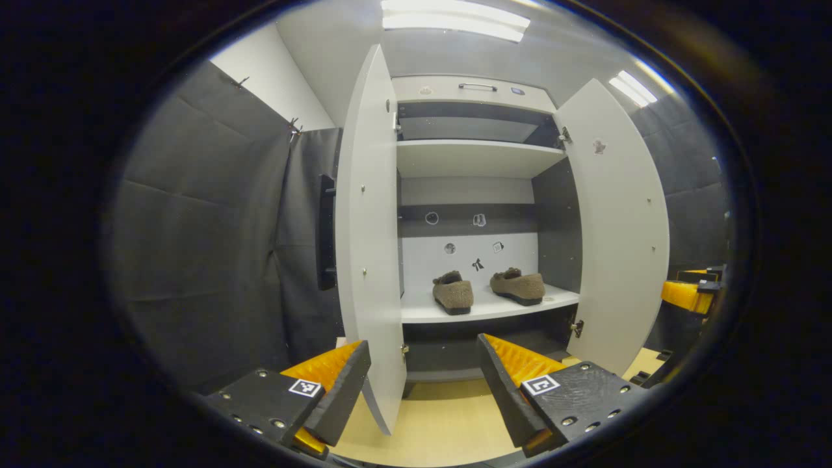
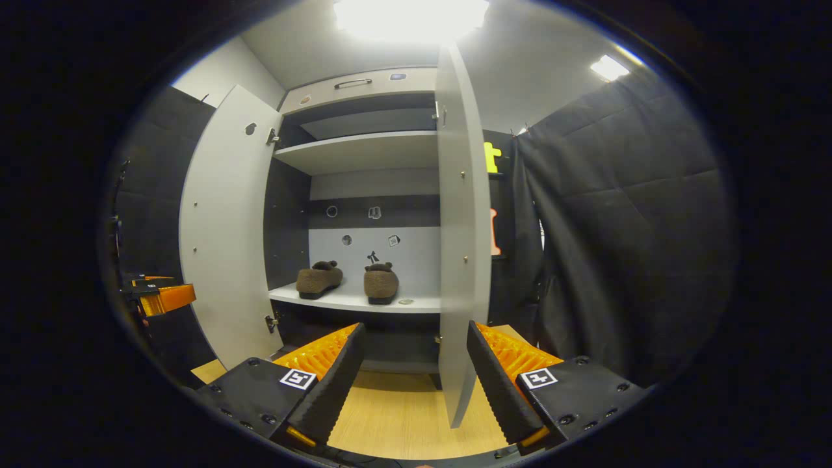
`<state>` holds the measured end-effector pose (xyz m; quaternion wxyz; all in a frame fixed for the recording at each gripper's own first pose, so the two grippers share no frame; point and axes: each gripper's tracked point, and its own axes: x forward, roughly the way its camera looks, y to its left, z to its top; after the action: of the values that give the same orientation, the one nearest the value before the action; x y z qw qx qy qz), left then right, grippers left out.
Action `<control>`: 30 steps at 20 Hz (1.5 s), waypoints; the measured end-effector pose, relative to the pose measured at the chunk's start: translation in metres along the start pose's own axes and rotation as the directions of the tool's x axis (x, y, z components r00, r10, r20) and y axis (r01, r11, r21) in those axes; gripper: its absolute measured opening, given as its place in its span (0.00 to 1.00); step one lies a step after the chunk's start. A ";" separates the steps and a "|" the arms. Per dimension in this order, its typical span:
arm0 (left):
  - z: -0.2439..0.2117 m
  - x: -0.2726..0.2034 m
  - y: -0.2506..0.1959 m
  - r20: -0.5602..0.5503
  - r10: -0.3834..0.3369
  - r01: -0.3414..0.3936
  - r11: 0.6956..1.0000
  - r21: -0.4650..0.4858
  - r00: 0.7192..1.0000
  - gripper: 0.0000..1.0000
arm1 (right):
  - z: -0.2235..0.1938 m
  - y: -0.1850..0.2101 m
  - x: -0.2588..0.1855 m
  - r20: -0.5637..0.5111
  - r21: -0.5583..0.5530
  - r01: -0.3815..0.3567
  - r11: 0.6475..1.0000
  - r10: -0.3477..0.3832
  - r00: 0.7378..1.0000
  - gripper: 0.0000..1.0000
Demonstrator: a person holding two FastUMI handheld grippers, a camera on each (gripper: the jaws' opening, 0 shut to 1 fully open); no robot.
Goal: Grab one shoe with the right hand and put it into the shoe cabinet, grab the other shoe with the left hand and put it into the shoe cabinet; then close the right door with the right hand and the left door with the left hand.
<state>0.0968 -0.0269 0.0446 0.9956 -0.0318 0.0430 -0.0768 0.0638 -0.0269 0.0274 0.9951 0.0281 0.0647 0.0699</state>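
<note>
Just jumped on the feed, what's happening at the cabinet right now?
Both shoes already sit on the shoe cabinet's lower shelf: one shoe and the other shoe beside it, apart. Both doors are open, the left door and the right door. The left claw and right claw are open and empty, facing the cabinet. Closing the doors remains.

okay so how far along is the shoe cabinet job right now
Done: both shoes sit on the cabinet shelf. In hand: nothing; the left claw and right claw are open and empty. Left: closing the right door, then the left door, both wide open.
</note>
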 end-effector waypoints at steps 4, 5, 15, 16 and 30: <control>0.003 0.001 -0.003 0.010 -0.001 0.001 1.000 -0.006 1.000 0.95 | 0.016 -0.043 0.001 -0.007 0.011 0.087 0.996 -0.087 0.996 0.98; 0.002 0.000 -0.003 0.009 0.000 0.000 1.000 -0.005 1.000 0.95 | 0.020 -0.055 0.001 -0.004 0.013 0.115 0.993 -0.115 0.993 0.98; 0.004 -0.010 0.013 0.016 0.030 -0.030 1.000 0.003 0.999 1.00 | 0.063 -0.143 0.028 0.028 0.020 0.352 0.936 -0.352 0.935 0.96; 0.004 -0.011 0.017 0.016 0.035 -0.036 0.999 0.002 0.999 1.00 | 0.068 -0.147 0.033 0.036 0.021 0.367 0.930 -0.368 0.929 0.92; 0.004 -0.010 0.072 0.012 0.136 -0.136 0.991 -0.014 0.991 1.00 | 0.066 -0.116 0.055 0.042 -0.037 0.410 0.911 -0.408 0.912 0.89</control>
<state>0.0977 0.0461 0.0445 0.9986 -0.0360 0.0390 -0.0084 0.1420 -0.1370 0.0785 0.9890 -0.0075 0.0509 -0.1389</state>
